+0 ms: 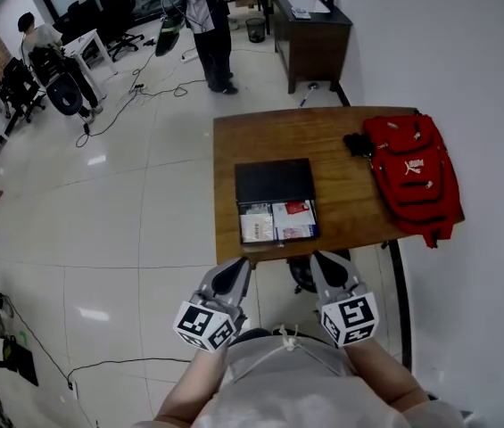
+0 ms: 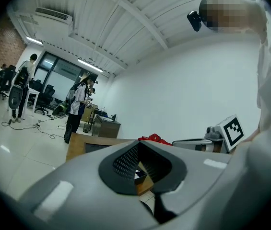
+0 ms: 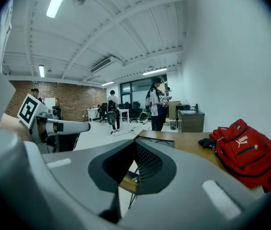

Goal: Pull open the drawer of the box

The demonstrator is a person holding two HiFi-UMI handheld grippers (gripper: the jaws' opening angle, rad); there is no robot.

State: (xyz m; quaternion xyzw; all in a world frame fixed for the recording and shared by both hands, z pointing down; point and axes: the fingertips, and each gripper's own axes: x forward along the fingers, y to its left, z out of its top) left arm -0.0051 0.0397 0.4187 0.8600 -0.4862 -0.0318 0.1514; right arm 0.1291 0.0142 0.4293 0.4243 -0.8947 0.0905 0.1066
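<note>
Black box [image 1: 274, 182], drawer [image 1: 277, 223] open, clear only in head view; left tongs [image 1: 241, 263], right tongs [image 1: 319, 259] closed, empty.

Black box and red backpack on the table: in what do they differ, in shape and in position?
The black box is flat and rectangular; the red backpack is soft and bulging. The box lies toward the near edge, with its drawer pulled open and papers showing; the backpack lies at the right side and overhangs the edge. Both rest on the wooden table.
</note>
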